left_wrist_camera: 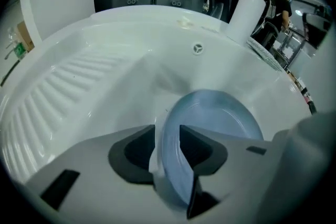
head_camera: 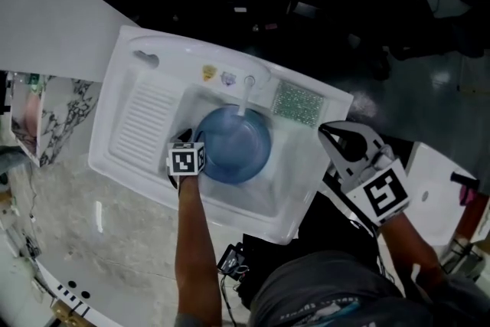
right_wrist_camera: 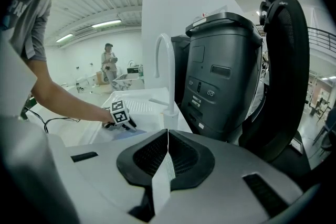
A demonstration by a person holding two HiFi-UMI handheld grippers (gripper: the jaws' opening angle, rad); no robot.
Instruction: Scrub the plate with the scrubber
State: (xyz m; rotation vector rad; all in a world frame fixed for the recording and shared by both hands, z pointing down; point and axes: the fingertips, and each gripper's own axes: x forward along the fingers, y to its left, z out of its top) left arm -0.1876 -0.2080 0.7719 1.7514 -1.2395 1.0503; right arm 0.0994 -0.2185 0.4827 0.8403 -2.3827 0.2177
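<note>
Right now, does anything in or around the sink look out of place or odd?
Nothing is spilled or broken. The round blue plate sits in the white sink, its rim between the open left tongs, ungripped. The green glittery rectangular scrubber lies untouched on the sink's right ledge; the right tongs are shut, empty.

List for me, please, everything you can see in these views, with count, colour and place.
sink: one, white, centre of the head view, drainboard on its left side
faucet: one, white, at the basin's back edge
plate: one, blue, in the basin below the faucet
scrubber: one, green, on the sink's ledge right of the faucet
stickers: two, one yellow and one pale, on the ledge left of the faucet
counter: one, grey speckled, under the sink
machine: one, dark grey, behind the sink
left gripper: one, white, jaws open with the plate's rim between them
right gripper: one, white, shut and empty, right of the sink
</note>
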